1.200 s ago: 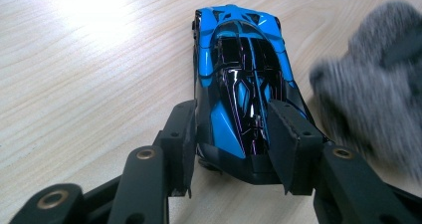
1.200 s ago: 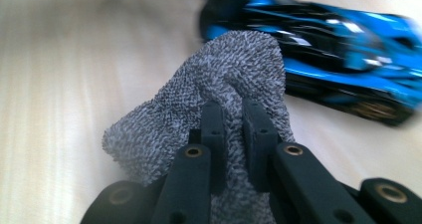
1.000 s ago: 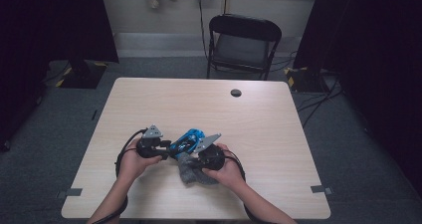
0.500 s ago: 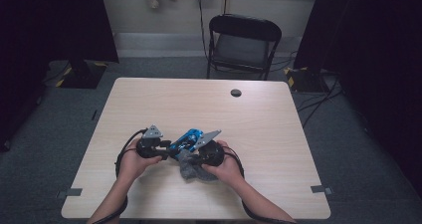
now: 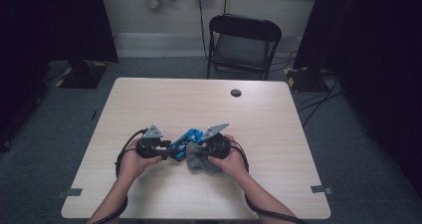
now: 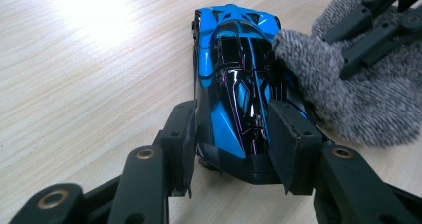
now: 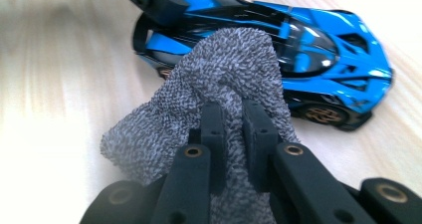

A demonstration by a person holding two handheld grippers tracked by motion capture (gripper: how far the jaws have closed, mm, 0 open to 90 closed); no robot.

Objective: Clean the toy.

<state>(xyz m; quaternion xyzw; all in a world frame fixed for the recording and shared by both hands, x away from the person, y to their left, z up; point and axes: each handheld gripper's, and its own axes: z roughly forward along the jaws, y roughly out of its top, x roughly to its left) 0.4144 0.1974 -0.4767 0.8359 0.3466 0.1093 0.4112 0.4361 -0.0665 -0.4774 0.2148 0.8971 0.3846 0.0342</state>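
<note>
- The step in hand looks like wiping a blue toy car (image 6: 238, 92) with a grey cloth (image 7: 219, 99); the car sits on the pale wooden counter (image 5: 278, 134), near its front edge, between the person's two hands.
- The left claw (image 6: 234, 139) is closed partway, clamping the car's rear end between its pads to steady it.
- The right claw (image 7: 232, 134) is pinched tight on a fold of the cloth, which presses against the car's roof and side.
- Next, the cloth probably needs dragging across the bodywork while the left claw's grip holds firm.
- The right gripper view reveals the car's gold wheel (image 7: 322, 114); the high view adds a black folding chair (image 5: 244, 45) beyond the counter.
</note>
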